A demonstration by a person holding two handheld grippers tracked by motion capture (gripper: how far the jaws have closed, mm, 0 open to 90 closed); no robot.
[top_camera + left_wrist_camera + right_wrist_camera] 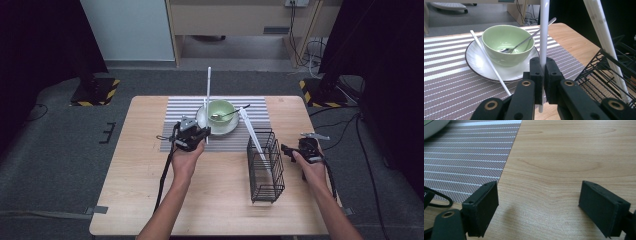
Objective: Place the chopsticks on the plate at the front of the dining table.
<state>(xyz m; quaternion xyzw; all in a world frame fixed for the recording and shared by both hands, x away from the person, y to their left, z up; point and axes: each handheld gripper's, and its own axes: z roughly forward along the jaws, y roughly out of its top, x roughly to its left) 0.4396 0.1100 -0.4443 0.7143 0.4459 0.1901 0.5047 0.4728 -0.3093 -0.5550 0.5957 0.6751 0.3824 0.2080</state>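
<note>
Your left gripper (543, 82) has its jaws closed tight on a white chopstick (544, 32), which stands upright between the pads, its lower tip poking out just below them. In the high view that same stick (208, 95) rises from the left gripper (192, 134) over the striped placemat (172, 131), just left of the bowl. A second white chopstick (489, 62) lies slanted with its upper part across the white plate (475, 61), touching the side of the green bowl (507, 45), and its lower end on the placemat. A metal spoon (529, 37) rests inside the bowl with its handle leaning out over the rim toward the far right corner of the tabletop (145, 185). Plate and bowl sit on the mat near the far edge. To the right, more white sticks (254, 135) lean in the black wire basket (266, 167), which stands right of centre. Your right gripper (539, 207) hangs wide open and empty above bare wood near the right edge, beside the basket; your right hand (314, 167) holds it there
</note>
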